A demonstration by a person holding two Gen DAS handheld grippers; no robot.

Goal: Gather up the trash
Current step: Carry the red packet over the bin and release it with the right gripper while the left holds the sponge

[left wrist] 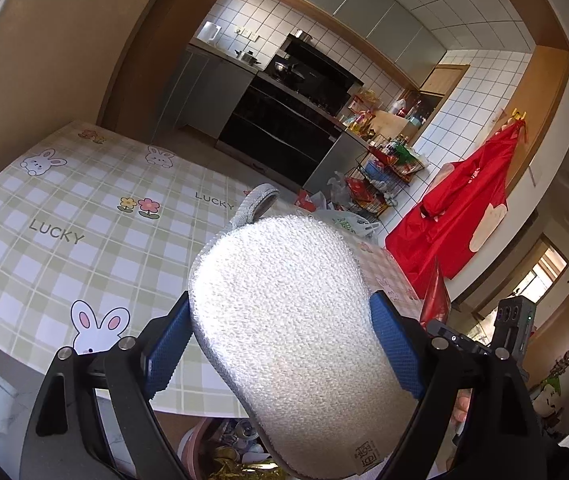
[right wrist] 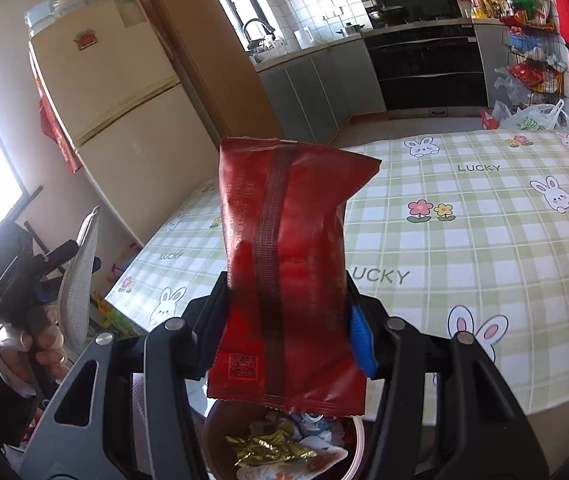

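Your left gripper [left wrist: 280, 344] holds a grey-white scrubbing pad [left wrist: 284, 320] between widely spread blue fingers [left wrist: 168, 348], which press on its long edges. The pad is an oblong with rounded ends, nubbly and woven, with a fabric loop at its far tip and a small label at the near end. Its long axis runs away from you, out over the checked tablecloth [left wrist: 84, 216], a smooth sheet printed with rabbits, flowers and the word LUCKY.

Your right gripper [right wrist: 288, 320] pinches a red snack wrapper [right wrist: 284, 264] across its width. The wrapper stands upright, long axis pointing up and away from you, its back seam facing the camera. It is glossy, crinkled film with crimped ends and looks flat, probably empty.

The relation that matters: the pink bin [right wrist: 358, 440] sits directly below the right gripper, at the table's near edge, already holding gold foil [right wrist: 268, 446] and crumpled paper. The wrapper's lower end hangs just above its opening. The right hand is the nearer one, so letting go there should drop the wrapper in.
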